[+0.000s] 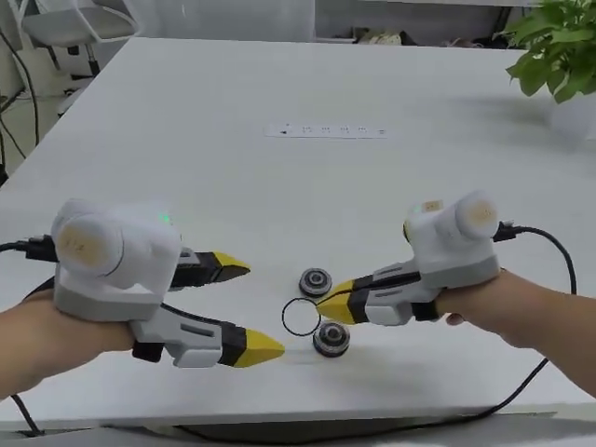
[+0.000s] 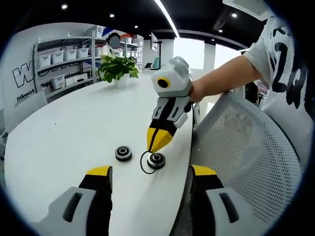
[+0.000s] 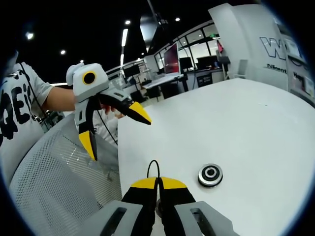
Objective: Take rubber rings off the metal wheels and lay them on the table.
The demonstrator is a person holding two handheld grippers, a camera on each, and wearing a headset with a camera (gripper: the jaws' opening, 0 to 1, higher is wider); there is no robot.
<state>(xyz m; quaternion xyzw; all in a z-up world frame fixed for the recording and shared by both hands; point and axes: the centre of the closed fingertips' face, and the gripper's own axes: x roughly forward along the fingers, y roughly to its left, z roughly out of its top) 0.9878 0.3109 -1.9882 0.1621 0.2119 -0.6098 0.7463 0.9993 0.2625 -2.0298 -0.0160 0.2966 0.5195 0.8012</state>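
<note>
Rubber ring (image 1: 283,317) — clamped in closed right tool (image 1: 322,312), just beside nearer wheel (image 1: 331,339), down at surface (image 1: 279,186); left tool (image 1: 264,309) open, farther off.

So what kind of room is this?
Probably an office-style lab or workshop. There is a big white table, shelves full of storage boxes along the wall, and computer screens on desks behind.

A ring (image 1: 284,317) was seen between an upper wheel (image 1: 316,281) and a lower wheel (image 1: 331,339) on the table (image 1: 233,186), lower centre of frame.
</note>
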